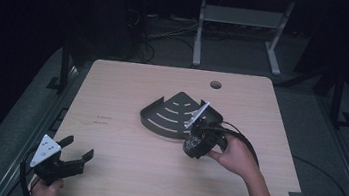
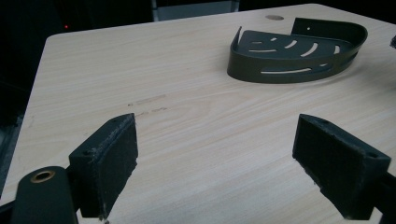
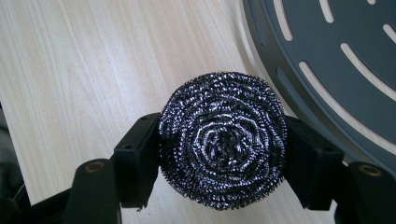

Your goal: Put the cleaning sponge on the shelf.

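A round steel-wool scourer (image 3: 223,141) sits squeezed between the two black jaws of my right gripper (image 3: 223,154), held just above the wood. In the high view that right gripper (image 1: 193,143) points down beside the near edge of a dark slotted corner shelf (image 1: 175,113). The shelf's slotted floor (image 3: 336,60) lies just right of the scourer. My left gripper (image 1: 79,149) rests low at the table's front left corner, jaws wide apart with nothing between them. From the left gripper view the shelf (image 2: 294,51) lies far ahead to the right, beyond the left gripper (image 2: 217,161).
The wooden table (image 1: 128,92) has a round cable hole (image 1: 215,85) near its far edge. A cable (image 1: 245,142) loops from the right gripper. Behind the table stands a white desk frame (image 1: 199,35) with floor cables.
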Motion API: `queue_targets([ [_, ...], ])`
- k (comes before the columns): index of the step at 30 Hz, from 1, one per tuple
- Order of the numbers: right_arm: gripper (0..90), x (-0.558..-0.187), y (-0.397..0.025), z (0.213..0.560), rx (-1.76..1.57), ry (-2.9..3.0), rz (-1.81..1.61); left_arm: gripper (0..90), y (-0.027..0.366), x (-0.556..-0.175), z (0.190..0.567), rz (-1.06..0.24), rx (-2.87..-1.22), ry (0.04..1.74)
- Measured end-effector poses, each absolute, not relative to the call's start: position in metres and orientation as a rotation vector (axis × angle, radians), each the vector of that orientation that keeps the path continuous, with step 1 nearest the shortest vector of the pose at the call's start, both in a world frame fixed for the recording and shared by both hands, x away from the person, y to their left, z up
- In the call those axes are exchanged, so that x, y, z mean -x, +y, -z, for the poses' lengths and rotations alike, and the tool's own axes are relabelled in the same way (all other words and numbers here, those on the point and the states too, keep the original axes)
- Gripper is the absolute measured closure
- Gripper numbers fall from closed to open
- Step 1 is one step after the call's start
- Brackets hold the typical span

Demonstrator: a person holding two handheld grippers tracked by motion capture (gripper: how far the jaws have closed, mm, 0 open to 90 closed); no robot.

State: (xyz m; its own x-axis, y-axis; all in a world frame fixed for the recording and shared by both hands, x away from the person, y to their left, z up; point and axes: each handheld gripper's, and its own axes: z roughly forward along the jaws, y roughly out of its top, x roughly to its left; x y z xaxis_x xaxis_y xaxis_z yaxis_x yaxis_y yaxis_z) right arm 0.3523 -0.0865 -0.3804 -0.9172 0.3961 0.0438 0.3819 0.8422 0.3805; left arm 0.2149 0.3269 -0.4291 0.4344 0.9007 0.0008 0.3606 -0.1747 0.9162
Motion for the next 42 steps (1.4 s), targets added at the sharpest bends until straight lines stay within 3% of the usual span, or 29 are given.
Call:
queue_targets([
  [22,33.4,-0.380,-0.071,0.369,-0.629,3.000,-0.610,13.3,0.327,-0.215,0.428,-0.718,-1.741,1.083],
  [42,33.4,-0.435,-0.053,0.364,-0.724,2.981,-0.612,13.4,0.326,-0.214,0.427,-0.716,-1.741,1.079],
])
